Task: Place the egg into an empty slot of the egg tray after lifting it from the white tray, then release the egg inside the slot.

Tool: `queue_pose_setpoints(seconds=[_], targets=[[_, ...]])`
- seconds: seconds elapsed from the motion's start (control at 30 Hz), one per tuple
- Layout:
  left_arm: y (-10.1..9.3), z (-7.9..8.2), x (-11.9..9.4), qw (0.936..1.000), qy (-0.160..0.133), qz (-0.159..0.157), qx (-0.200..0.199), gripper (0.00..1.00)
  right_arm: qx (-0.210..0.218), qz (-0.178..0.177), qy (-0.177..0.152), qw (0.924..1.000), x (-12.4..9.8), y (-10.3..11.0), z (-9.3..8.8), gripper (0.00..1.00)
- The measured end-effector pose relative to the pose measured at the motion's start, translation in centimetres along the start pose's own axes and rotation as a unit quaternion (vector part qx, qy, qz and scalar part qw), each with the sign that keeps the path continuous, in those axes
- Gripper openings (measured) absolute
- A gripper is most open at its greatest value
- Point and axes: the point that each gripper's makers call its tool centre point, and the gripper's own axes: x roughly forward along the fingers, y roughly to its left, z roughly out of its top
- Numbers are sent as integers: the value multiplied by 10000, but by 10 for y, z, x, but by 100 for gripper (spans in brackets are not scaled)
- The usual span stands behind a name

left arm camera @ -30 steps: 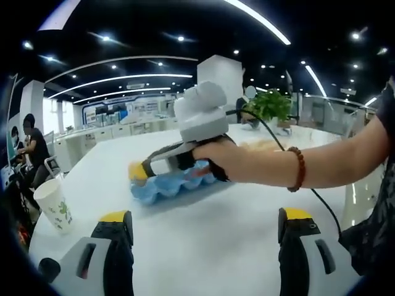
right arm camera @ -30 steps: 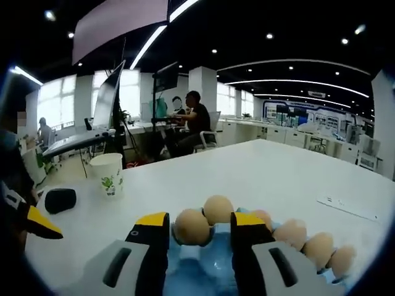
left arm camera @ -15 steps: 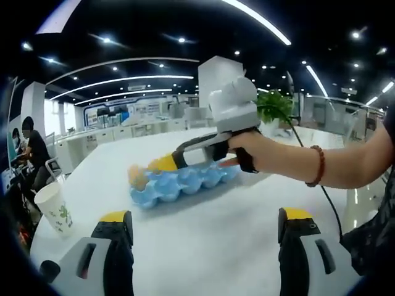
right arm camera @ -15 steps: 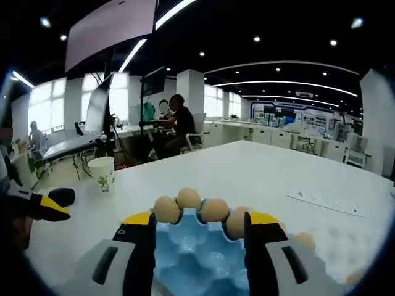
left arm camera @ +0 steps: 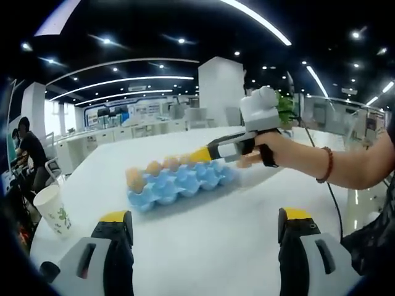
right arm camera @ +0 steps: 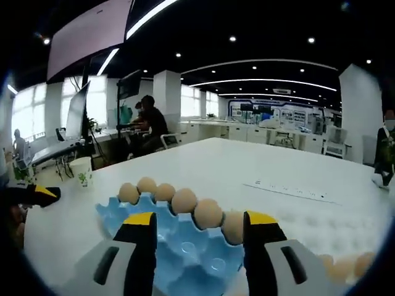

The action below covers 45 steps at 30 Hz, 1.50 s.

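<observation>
The blue egg tray (left arm camera: 179,185) lies mid-table with a row of eggs (left arm camera: 154,168) along its far edge. A hand holds my right gripper (left arm camera: 200,154) just above the tray's right part, its yellow tips over the egg row. In the right gripper view that gripper (right arm camera: 200,222) is open with nothing between its jaws, above the blue egg tray (right arm camera: 185,243) and its row of eggs (right arm camera: 183,200). More eggs (right arm camera: 345,268) sit on a pale dimpled white tray (right arm camera: 336,237) at the lower right. My left gripper (left arm camera: 203,225) stands open and empty near the table's front.
A paper cup (left arm camera: 52,209) stands near the table's left edge, also seen as the paper cup (right arm camera: 80,171). A white power strip (right arm camera: 290,190) lies farther back. A potted plant (left arm camera: 285,105) stands behind the hand. People sit at desks (right arm camera: 148,120) beyond the table.
An egg was between my right gripper's jaws at the tray's end; the jaws have opened and the gripper has drawn back along the tray. The egg stays in its slot. The left gripper is still.
</observation>
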Motion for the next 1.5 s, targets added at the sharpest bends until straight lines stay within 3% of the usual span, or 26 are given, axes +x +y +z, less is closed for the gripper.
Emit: queue_pose_setpoints(seconds=[0.23, 0.73, 1.17, 1.4, 1.5], targets=[[-4, 0, 1, 10000, 8, -7, 5, 100, 81, -372, -8, 9993, -21, -31, -3, 57], [-4, 1, 5, 10000, 9, 41, 0, 100, 224, -786, 9, 9967, -55, -75, -19, 56], [-5, 3, 6, 10000, -5, 58, -4, 100, 573, -1128, 133, 9919, -64, -101, -39, 49], [-3, 3, 7, 10000, 3, 69, 0, 100, 595, -1195, 159, 9909, -57, -106, -40, 43], [-3, 3, 7, 10000, 6, 65, 9, 100, 609, -1415, 307, 9876, -58, -110, -42, 40]])
